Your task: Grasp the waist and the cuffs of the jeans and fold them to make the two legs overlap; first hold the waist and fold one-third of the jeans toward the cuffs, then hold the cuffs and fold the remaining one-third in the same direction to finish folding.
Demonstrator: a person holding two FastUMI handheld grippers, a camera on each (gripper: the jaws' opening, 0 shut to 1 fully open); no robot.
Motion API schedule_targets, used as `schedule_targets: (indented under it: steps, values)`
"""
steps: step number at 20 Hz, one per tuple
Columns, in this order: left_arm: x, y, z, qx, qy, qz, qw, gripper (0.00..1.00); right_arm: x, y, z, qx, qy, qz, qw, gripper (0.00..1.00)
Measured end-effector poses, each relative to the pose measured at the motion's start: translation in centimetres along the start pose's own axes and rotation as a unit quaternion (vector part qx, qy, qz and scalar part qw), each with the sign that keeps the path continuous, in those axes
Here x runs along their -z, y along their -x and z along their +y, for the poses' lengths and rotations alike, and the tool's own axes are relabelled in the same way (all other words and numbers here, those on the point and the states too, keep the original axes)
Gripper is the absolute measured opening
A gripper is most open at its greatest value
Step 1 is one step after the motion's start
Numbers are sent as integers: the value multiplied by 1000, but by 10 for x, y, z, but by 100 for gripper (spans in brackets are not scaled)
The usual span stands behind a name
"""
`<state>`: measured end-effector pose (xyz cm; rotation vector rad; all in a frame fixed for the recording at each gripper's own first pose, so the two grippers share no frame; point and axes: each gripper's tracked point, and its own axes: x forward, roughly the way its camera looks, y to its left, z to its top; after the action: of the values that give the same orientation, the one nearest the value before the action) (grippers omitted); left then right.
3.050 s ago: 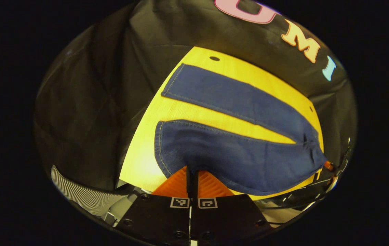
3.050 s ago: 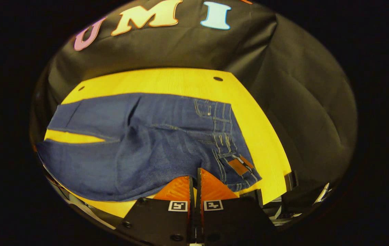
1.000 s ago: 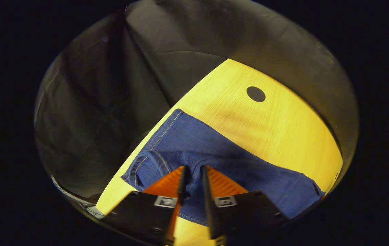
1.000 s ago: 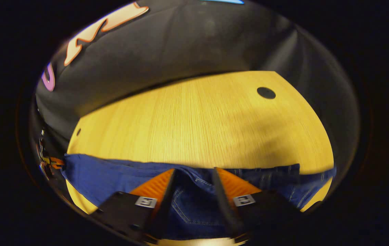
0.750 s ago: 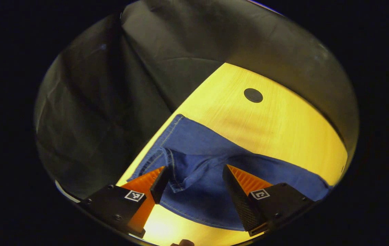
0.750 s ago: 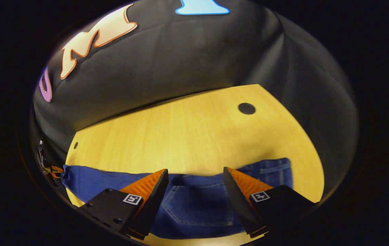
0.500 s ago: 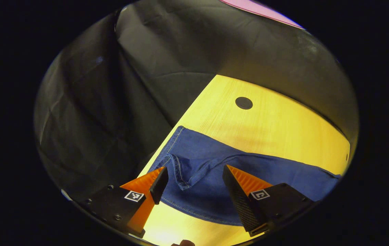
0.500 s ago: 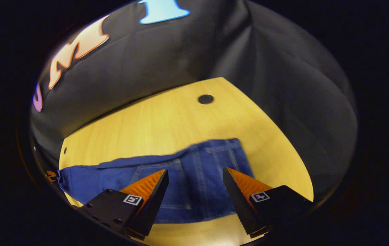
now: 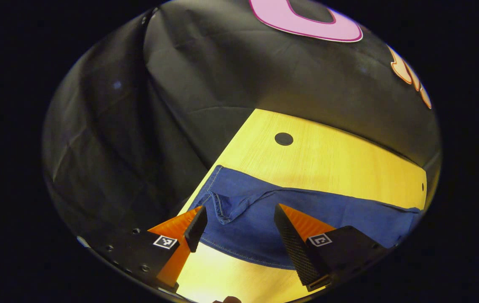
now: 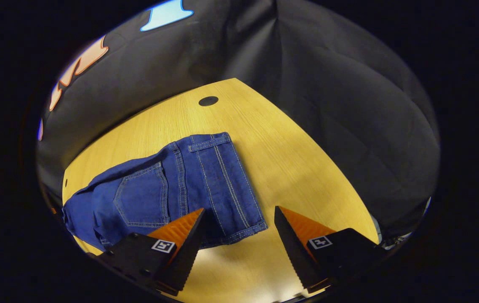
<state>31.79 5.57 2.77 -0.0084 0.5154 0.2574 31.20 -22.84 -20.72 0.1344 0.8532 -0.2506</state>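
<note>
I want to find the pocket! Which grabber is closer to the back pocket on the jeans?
Right. The right gripper hangs open just below the back pocket, near the waist. The left gripper is open over the cuffs, at the far end of the jeans.

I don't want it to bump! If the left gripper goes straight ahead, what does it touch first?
Probably the jeans: the open left gripper points down at their crumpled cuff end on the table. Depth is hard to judge.

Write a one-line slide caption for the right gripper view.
Open right gripper above the jeans, lying half-folded with back pocket up on the wooden table.
</note>
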Motion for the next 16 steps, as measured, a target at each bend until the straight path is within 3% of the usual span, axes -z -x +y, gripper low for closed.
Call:
schedule_targets:
  steps: [1, 2, 3, 7, 8, 11, 12, 16]
  values:
    - [0, 4, -2, 1, -2, -3, 1000, 97, 1, -1, 0, -2, 2, 5, 1000, 99]
    - [0, 7, -5, 6, -1, -7, 1000, 97, 2, -2, 0, -3, 3, 7, 1000, 95]
    - [-2, 11, -6, 7, 1, -10, 1000, 97, 3, -4, 0, -4, 4, 8, 1000, 99]
    - [3, 22, -15, 14, 11, -12, 1000, 97, 11, -8, 1, -17, 8, 27, 999, 95]
    - [4, 27, -16, 11, 14, -13, 1000, 97, 8, -7, 1, -20, 7, 20, 1000, 99]
    - [5, 35, -24, 16, 19, -24, 999, 97, 10, -10, 6, -32, 25, 10, 999, 99]
    - [5, 39, -28, 18, 20, -27, 999, 97, 11, -10, 6, -31, 26, 2, 999, 95]
    - [8, 53, -44, 28, 29, -42, 998, 97, 13, -11, 17, -41, -5, -29, 999, 61]
